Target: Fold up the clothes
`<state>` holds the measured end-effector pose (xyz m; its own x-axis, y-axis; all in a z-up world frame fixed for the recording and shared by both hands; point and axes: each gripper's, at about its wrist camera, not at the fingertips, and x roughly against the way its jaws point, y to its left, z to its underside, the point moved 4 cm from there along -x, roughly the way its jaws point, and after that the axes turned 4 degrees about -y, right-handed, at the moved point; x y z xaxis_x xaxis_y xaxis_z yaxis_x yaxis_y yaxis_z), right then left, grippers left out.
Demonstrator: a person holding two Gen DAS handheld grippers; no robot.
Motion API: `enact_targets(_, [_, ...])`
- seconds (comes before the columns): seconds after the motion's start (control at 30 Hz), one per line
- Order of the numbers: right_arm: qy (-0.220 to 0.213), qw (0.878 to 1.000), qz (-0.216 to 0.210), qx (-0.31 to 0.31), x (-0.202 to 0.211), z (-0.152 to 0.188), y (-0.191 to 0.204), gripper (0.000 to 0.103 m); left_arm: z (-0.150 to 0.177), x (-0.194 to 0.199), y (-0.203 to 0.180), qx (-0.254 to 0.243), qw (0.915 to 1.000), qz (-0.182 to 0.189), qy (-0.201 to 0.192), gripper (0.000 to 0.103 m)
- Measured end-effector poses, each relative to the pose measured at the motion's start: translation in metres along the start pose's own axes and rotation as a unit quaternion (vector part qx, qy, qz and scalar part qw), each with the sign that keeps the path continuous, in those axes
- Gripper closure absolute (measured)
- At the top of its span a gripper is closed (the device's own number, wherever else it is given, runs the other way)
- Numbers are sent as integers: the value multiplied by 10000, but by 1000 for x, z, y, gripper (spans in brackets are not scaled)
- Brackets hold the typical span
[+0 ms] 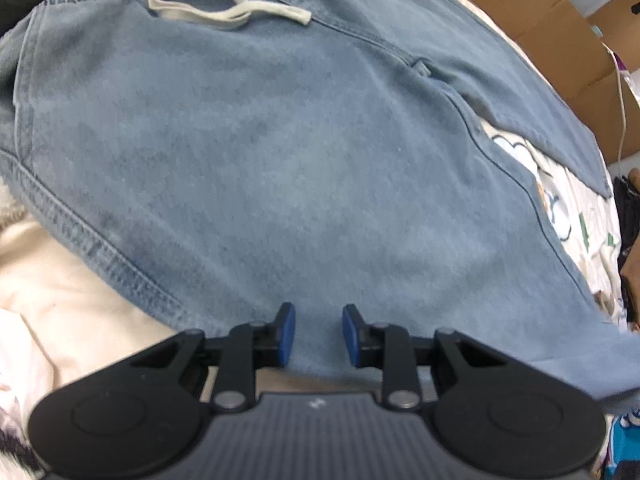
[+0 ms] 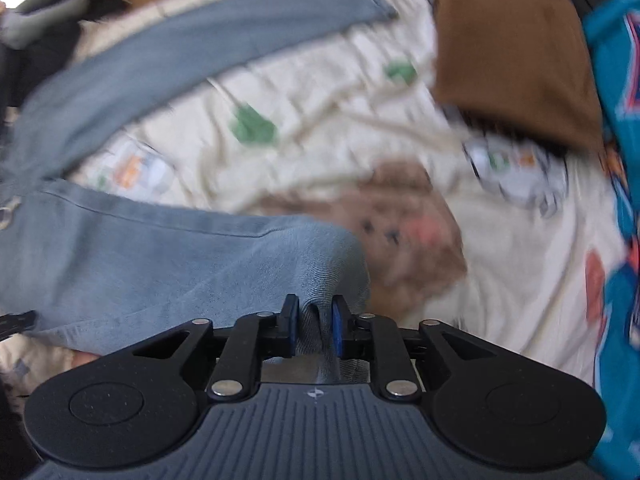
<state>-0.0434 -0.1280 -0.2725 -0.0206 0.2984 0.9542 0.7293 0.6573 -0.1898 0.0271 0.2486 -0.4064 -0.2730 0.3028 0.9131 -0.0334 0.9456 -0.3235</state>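
Observation:
Light blue denim trousers (image 1: 280, 152) with a cream drawstring (image 1: 224, 12) lie spread on the bed and fill the left wrist view. My left gripper (image 1: 319, 334) points down over one leg near its stitched hem (image 1: 92, 240). Its blue pads (image 1: 287, 332) stand apart and pinch nothing. In the blurred right wrist view a bunched fold of the same denim (image 2: 240, 264) rises up between the pads of my right gripper (image 2: 315, 326), which is shut on it. The other trouser leg (image 2: 192, 44) runs across the upper left.
The bed has a cream sheet (image 2: 512, 272) printed with small coloured pictures. Cardboard boxes (image 1: 532, 32) stand beyond the bed, a white cable (image 1: 622, 92) beside them. A brown cloth (image 2: 508, 56) and a teal printed cloth (image 2: 616, 160) lie at the right. Cream bedding (image 1: 60, 288) lies lower left.

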Motion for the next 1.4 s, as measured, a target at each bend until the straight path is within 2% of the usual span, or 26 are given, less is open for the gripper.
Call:
enact_targets(0.03, [46, 9999, 71, -92, -3, 4, -3, 83, 2, 0, 0, -28, 10000, 19, 33, 75])
enact_targets(0.1, [52, 9997, 93, -215, -4, 3, -7, 72, 4, 1, 0, -70, 9999, 35, 78, 75])
enact_targets(0.13, [52, 9996, 100, -273, -5, 3, -9, 70, 5, 1, 0, -66, 9999, 35, 84, 75])
enact_targets(0.2, [22, 9993, 108, -363, -7, -2, -11, 57, 4, 0, -1, -53, 9999, 39, 84, 74])
enact_targets(0.23, [-13, 9992, 109, -389, -10, -6, -11, 55, 3, 0, -2, -51, 9999, 47, 84, 74])
enact_targets(0.4, [77, 9961, 113, -875, -39, -28, -16, 54, 1, -1, -8, -130, 9998, 88, 77, 74])
enact_targets(0.57, [407, 9921, 100, -1184, -72, -44, -30, 54, 1, 3, -5, -68, 9999, 77, 11, 74])
enact_targets(0.73, [702, 9851, 223, -1554, -93, -51, -46, 54, 2, 4, -2, -39, 10000, 53, -2, 74])
enact_targets(0.77, [760, 9783, 331, -1901, -95, -51, -46, 54, 2, 4, -3, -49, 10000, 49, 1, 74])
enact_targets(0.8, [809, 9764, 332, -1973, -99, -51, -46, 54, 2, 4, -5, -61, 10000, 44, 0, 74])
enact_targets(0.93, [912, 9802, 96, -1757, -107, -54, -34, 53, 1, 1, -9, -78, 10000, 40, 1, 74])
enact_targets(1.03, [1115, 9842, 297, -1342, -117, -50, -24, 47, 0, 1, -7, -72, 10000, 44, 2, 74])
enact_targets(1.1, [1274, 9822, 418, -1315, -123, -45, -24, 47, 2, 6, -4, -73, 10000, 48, 2, 74])
enact_targets(1.23, [1645, 9632, 681, -2014, -129, -37, -35, 47, 3, 6, -4, -98, 9999, 49, 3, 74])
enact_targets(1.4, [2009, 9533, 800, -2109, -127, -43, -34, 47, 3, 6, -4, -111, 9999, 44, -3, 74])
